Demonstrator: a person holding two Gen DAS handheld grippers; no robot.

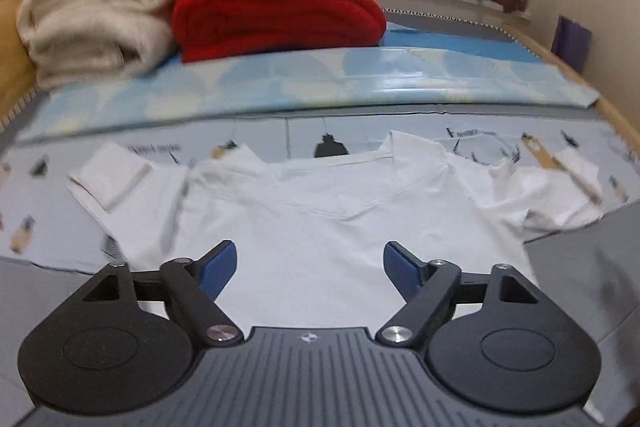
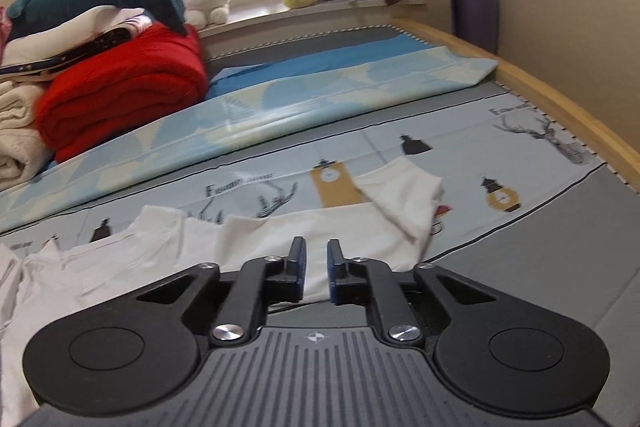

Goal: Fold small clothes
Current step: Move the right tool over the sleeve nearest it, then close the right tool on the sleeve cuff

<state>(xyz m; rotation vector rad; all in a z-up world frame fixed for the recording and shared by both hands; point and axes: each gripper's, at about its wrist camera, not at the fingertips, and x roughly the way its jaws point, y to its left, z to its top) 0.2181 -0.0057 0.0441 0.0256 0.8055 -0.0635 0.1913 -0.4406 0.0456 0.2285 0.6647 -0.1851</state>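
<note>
We see a small white cotton T-shirt (image 1: 320, 239) lying spread flat on the grey printed bed sheet (image 1: 360, 139), its neckline at the far side and one sleeve out to each side; the left sleeve is folded back on itself. Our left gripper (image 1: 310, 269) hangs over the near part of the shirt with its blue pads wide apart, holding nothing; our right gripper (image 2: 317, 267) is over the shirt's right edge (image 2: 280, 239), its jaws narrow with a small gap, and we cannot tell if cloth is between them. Far left lie a folded red blanket (image 1: 276, 7) and a cream towel (image 1: 92, 19).
</note>
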